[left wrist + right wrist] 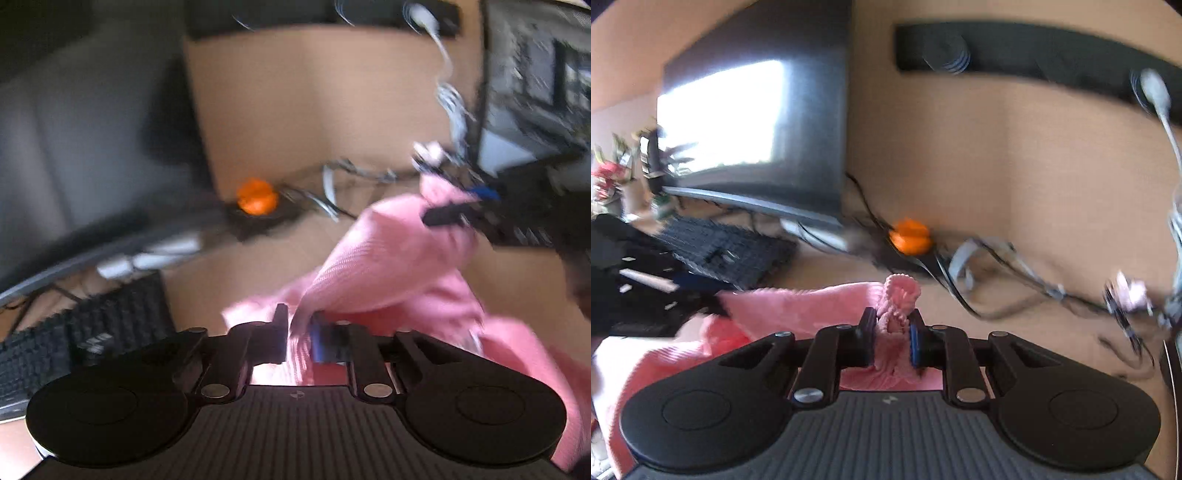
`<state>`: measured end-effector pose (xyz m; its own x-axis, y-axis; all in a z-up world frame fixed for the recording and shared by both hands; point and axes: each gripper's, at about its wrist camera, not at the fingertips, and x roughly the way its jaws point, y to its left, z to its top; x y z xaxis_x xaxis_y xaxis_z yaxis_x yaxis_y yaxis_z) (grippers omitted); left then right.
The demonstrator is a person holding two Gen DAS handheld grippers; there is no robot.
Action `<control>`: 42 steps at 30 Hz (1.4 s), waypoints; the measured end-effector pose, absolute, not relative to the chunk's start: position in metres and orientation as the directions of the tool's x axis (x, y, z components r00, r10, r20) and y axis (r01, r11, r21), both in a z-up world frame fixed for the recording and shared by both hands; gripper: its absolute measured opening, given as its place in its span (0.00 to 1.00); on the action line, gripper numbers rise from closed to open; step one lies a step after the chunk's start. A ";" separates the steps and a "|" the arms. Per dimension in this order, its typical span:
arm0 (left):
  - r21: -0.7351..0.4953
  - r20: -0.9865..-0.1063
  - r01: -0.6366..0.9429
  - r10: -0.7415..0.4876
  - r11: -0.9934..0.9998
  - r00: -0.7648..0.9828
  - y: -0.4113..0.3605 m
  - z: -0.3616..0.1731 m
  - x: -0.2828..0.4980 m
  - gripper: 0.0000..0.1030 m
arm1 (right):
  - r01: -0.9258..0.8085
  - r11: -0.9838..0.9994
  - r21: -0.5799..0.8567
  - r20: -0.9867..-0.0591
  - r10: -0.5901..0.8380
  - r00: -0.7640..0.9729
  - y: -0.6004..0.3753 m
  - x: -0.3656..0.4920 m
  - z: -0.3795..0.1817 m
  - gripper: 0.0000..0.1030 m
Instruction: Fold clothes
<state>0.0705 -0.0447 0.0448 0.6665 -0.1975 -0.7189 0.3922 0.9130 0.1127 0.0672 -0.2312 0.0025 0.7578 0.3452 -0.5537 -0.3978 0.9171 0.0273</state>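
A pink ribbed garment (391,266) hangs stretched in the air between both grippers. My left gripper (301,334) is shut on one bunched edge of it, with cloth pinched between its fingers. In the left wrist view the other gripper (469,214) shows at upper right, clamped on the far corner of the cloth. My right gripper (894,334) is shut on a crumpled fold of the pink garment (798,314), which spreads off to the left toward the other gripper (635,295). Both views are blurred by motion.
A dark monitor (757,140) and black keyboard (724,251) stand at the left on the tan desk (1015,332). An orange object (910,236) sits on a dark base by the wall. Loose cables (997,266) trail across the desk to the right.
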 end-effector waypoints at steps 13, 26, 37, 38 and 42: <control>-0.155 -0.738 0.201 -0.248 0.967 0.627 0.015 0.038 0.131 0.76 | -0.223 0.954 0.198 -0.606 0.298 0.737 -0.278 0.061 -0.028 0.40; -0.199 -0.797 0.121 -0.232 0.973 0.558 -0.003 -0.015 0.177 0.69 | -0.241 0.958 0.157 -0.643 0.285 0.711 -0.235 0.081 -0.060 0.56; -0.094 -0.672 0.191 -0.204 0.977 0.712 0.000 0.047 0.149 0.14 | -0.347 0.934 0.084 -0.556 0.333 0.761 -0.228 0.065 -0.011 0.16; -0.070 -0.665 0.175 -0.177 0.982 0.726 0.003 0.050 0.151 0.15 | -0.345 0.935 0.083 -0.544 0.332 0.770 -0.231 0.065 -0.004 0.16; 0.005 -0.706 0.085 -0.057 0.996 0.706 0.016 0.030 0.167 0.16 | -0.292 0.954 0.067 -0.610 0.271 0.744 -0.240 0.079 -0.024 0.22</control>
